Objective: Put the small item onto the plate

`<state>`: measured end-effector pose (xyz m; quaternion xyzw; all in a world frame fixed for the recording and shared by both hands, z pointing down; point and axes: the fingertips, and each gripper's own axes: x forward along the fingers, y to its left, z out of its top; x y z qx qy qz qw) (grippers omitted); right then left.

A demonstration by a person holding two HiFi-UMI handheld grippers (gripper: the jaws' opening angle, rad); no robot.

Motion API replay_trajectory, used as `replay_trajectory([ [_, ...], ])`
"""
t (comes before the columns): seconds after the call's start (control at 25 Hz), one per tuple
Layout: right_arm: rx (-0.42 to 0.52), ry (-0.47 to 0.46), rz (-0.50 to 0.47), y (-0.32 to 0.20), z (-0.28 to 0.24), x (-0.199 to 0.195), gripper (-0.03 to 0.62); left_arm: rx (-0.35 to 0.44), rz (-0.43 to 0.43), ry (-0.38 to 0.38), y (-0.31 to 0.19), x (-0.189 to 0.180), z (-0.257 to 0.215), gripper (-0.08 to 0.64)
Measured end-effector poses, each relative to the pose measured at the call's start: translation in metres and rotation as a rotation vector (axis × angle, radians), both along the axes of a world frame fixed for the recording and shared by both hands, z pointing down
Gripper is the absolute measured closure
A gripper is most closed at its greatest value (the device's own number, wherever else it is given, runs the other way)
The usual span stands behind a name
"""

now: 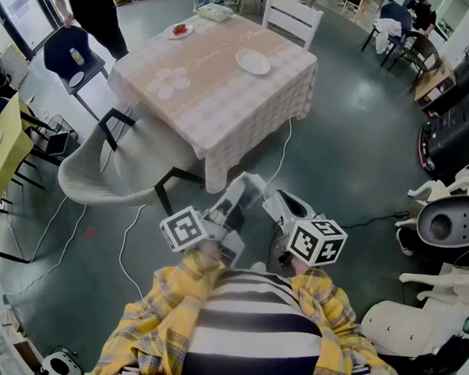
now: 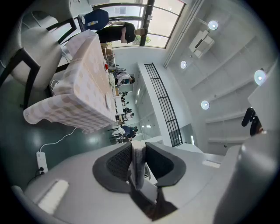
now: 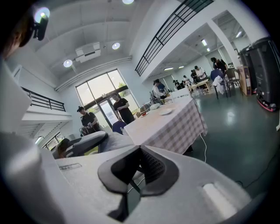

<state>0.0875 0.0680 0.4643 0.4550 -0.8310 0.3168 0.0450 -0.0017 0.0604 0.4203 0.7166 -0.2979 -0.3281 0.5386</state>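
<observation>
Left hand-held gripper [image 2: 138,148]: jaws clamped on the small item [image 2: 139,168], a pale folded strip standing between the pads; what it is cannot be made out. Right hand-held gripper [image 3: 140,152]: jaws together, nothing between them. Plate [image 1: 252,62]: on the desk [image 1: 201,93], well ahead of both. In the head view the gripper bodies hide the item.

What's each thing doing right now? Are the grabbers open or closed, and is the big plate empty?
left gripper: shut on a small pale item, off the table.
right gripper: shut, nothing between its jaws.
white plate: on the table, empty.
small plate: at the table's far corner, holding something red.
table: covered with a checked cloth.
white chair: at the table's far side, nobody on it.
</observation>
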Motion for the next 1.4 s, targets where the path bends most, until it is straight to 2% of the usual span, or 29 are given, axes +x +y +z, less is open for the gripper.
replay_trajectory([
  [0.08, 0.000, 0.002, 0.002, -0.001, 0.000, 0.000, 0.597, 0.009, 0.004, -0.028, -0.001, -0.001, 0.005, 0.476],
  [0.24, -0.003, 0.004, 0.000, 0.001, 0.002, -0.001, 0.595, -0.009, 0.004, -0.010, 0.000, 0.001, 0.005, 0.476],
  [0.32, -0.003, 0.002, 0.001, 0.002, 0.002, 0.000, 0.597, 0.008, 0.002, -0.034, 0.000, -0.001, 0.009, 0.476],
  [0.52, -0.008, -0.036, 0.006, 0.002, 0.002, 0.000, 0.595, -0.022, -0.009, 0.008, 0.001, 0.000, 0.005, 0.476],
  [0.64, -0.031, -0.036, 0.004, 0.004, 0.006, -0.001, 0.595, -0.014, -0.013, 0.001, 0.002, -0.003, 0.008, 0.476],
  [0.72, -0.048, -0.029, 0.005, 0.004, 0.010, -0.004, 0.595, -0.033, -0.014, 0.025, 0.005, -0.005, 0.007, 0.476],
  [0.96, -0.068, -0.025, 0.040, -0.011, 0.015, -0.034, 0.595, -0.060, -0.013, 0.056, -0.006, -0.039, 0.010, 0.476],
  [1.28, -0.059, -0.002, 0.112, -0.035, 0.020, -0.072, 0.595, -0.049, 0.048, -0.007, -0.029, -0.081, 0.023, 0.476],
  [1.4, -0.059, 0.006, 0.146, -0.042, 0.023, -0.079, 0.595, -0.069, 0.069, 0.001, -0.037, -0.090, 0.028, 0.476],
])
